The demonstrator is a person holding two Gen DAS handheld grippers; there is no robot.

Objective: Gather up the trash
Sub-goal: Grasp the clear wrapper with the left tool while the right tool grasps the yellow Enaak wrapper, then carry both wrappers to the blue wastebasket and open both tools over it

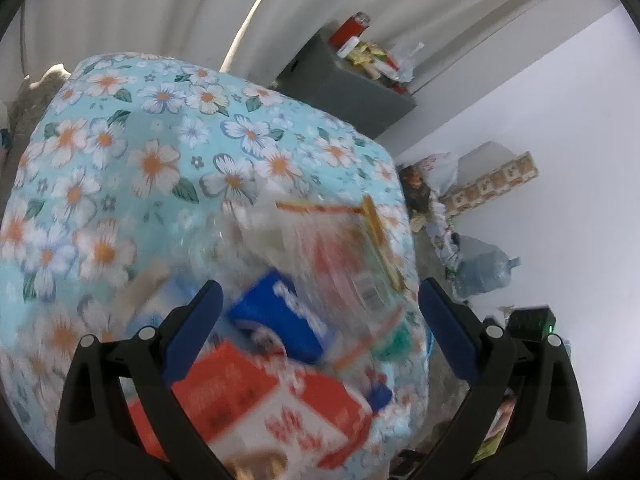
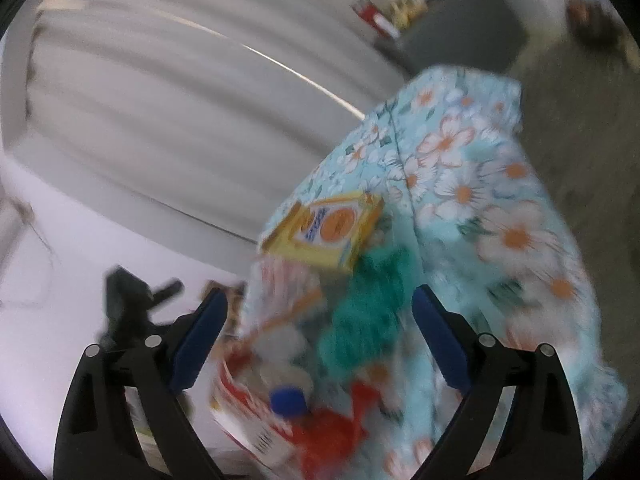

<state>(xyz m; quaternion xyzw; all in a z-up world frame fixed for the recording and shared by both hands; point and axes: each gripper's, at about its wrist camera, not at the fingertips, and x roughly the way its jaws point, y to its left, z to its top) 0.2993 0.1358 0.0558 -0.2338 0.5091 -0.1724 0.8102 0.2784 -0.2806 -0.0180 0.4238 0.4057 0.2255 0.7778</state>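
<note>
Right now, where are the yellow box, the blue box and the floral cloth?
yellow box [image 2: 326,234]: right wrist view, on its printed front face.
blue box [image 1: 280,312]: left wrist view, on its blue side, blurred.
floral cloth [image 1: 120,152]: left wrist view, on bare patterned fabric.

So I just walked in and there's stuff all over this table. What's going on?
A person is working with two hand-held grippers over a table covered in a floral cloth, where trash lies piled: a red-and-white box, a blue packet, a yellow box and something green. The left gripper and right gripper are both open and empty, with the pile showing between the fingers. Nothing is picked up yet. The pictures are blurred.
</note>
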